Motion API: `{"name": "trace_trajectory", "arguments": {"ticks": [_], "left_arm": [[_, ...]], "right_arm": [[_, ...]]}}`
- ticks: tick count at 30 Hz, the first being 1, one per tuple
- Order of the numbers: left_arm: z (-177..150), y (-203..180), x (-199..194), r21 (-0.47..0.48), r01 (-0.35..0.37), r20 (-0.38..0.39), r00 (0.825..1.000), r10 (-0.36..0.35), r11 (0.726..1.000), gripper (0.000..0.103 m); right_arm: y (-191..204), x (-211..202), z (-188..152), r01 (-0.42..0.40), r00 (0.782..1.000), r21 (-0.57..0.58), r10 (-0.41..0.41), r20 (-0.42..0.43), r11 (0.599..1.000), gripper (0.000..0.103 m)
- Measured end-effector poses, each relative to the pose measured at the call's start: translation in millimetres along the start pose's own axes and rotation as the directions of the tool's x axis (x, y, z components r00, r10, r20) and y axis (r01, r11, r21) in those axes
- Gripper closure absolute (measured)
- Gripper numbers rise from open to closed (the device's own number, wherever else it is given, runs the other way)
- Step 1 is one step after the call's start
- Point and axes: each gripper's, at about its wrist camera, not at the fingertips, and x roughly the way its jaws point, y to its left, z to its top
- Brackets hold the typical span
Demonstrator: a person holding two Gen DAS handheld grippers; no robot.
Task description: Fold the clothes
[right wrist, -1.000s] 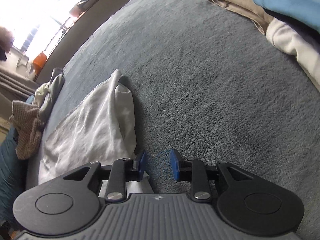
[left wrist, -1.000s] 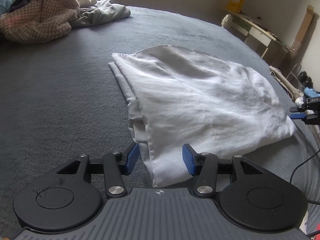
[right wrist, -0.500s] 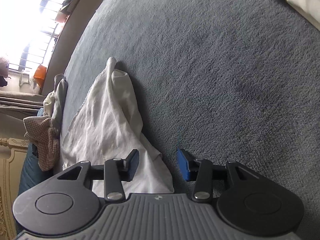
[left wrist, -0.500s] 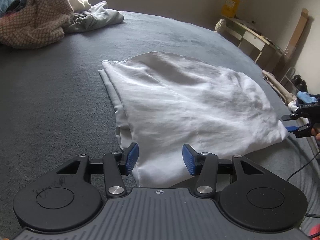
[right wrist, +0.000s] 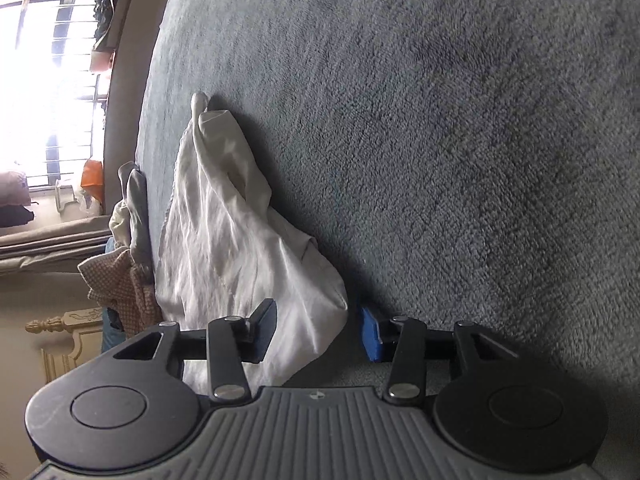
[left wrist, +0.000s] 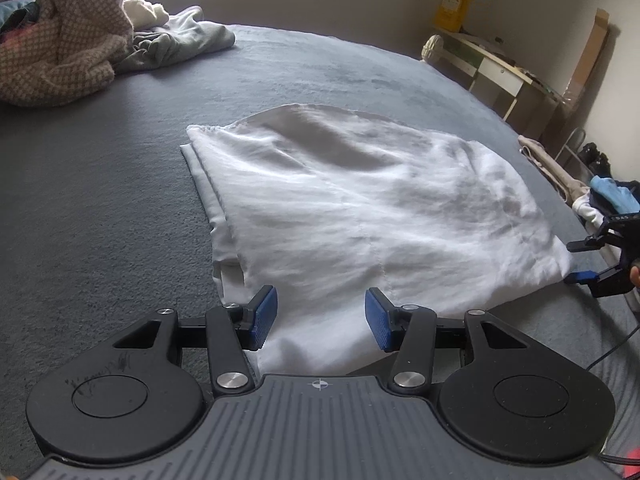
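Note:
A white garment (left wrist: 360, 216) lies folded and flat on the grey bed cover (left wrist: 100, 208). My left gripper (left wrist: 320, 322) stands open at the garment's near corner, with the cloth edge lying between its blue pads. In the left wrist view my right gripper (left wrist: 576, 262) is open at the garment's right corner, one finger above the cloth edge and one below. The right wrist view, rolled sideways, shows the white garment (right wrist: 224, 240) with its corner between the open right gripper (right wrist: 318, 330) fingers, which do not pinch it.
A checked garment (left wrist: 60, 60) and a grey-green one (left wrist: 180, 40) are heaped at the far left of the bed. More clothes (left wrist: 608, 196) lie past the right edge, near a desk (left wrist: 500, 72) against the wall. A black cable (left wrist: 612, 348) runs at the lower right.
Both grippers have moved in on the garment's corners. The right gripper has opened wider and rolled sideways, and the cloth corner now sits between its fingers. The left one slid forward over the near edge.

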Motion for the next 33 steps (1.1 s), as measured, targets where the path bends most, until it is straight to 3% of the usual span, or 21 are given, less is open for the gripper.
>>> {"name": "trace_trajectory", "arguments": {"ticks": [8,17,33], "left_arm": [[2,-3,6,0.009,0.007,0.000,1.000,-0.007,1.000,0.054],[2,-5,12,0.025,0.015,-0.013,1.000,-0.015,1.000,0.054],[6,-5,19,0.041,0.013,-0.025,1.000,-0.012,0.999,0.054]], "right_arm": [[7,18,3,-0.011,1.000,0.000,0.011,0.002,1.000,0.054],[21,28,19,-0.008,0.999,-0.051,0.010,0.033,0.999,0.060],[31,36,43,-0.027,1.000,-0.100,0.026,-0.015,0.995,0.057]]}}
